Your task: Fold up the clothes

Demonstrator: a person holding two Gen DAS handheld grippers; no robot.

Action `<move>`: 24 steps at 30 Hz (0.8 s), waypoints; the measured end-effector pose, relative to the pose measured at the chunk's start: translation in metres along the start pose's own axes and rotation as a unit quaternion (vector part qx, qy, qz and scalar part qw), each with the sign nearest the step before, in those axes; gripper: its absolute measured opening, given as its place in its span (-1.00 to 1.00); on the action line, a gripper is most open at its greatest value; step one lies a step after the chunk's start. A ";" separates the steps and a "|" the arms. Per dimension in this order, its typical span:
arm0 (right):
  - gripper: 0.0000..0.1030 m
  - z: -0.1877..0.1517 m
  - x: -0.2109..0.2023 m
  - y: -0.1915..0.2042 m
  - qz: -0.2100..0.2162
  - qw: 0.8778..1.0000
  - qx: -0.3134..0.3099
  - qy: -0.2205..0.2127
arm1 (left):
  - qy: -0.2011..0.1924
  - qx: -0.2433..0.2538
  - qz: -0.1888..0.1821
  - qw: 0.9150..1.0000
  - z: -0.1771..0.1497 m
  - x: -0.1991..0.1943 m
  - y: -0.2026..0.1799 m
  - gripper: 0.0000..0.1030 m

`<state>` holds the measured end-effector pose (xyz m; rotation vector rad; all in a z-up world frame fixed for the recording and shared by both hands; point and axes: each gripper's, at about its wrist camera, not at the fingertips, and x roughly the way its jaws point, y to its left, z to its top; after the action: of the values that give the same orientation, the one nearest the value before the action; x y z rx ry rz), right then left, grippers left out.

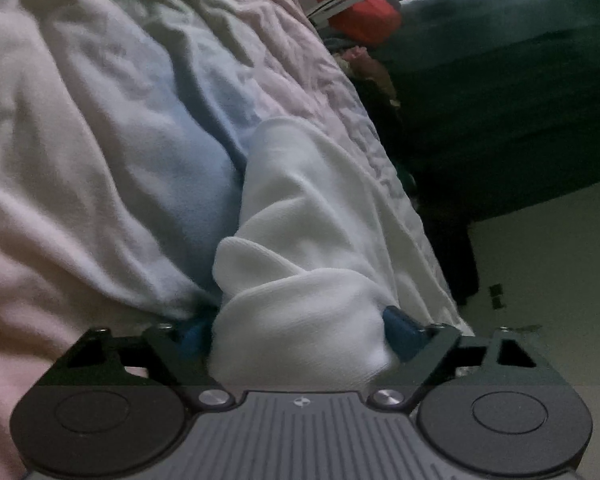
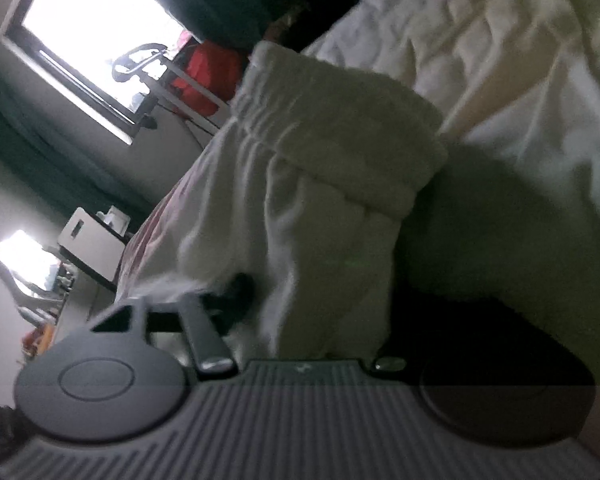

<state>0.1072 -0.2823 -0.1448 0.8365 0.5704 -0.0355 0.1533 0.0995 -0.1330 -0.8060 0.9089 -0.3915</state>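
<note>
Left gripper pinches bunched white garment on the bed; right gripper grasps its cloth, far finger hidden in shadow.

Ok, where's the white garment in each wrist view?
Left wrist: the white garment fills lower centre, bunched between the left gripper's blue fingers, running up along the bed edge.
Right wrist: it sits mid-frame, its gathered waistband at the top, cloth dropping into the right gripper.
Shared landmark: the red thing by the window, upper right in the left view, upper centre-left in the right.
</note>
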 end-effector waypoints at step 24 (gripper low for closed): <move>-0.31 0.223 -0.106 -0.041 -0.100 0.980 0.035 -0.170 | -0.040 0.256 -0.063 0.964 -0.013 0.176 -0.313 -0.11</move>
<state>0.1103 -0.4887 -0.0031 0.8158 0.3284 -0.3774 0.2519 -0.2178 0.0041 -0.3992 0.6394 -0.6675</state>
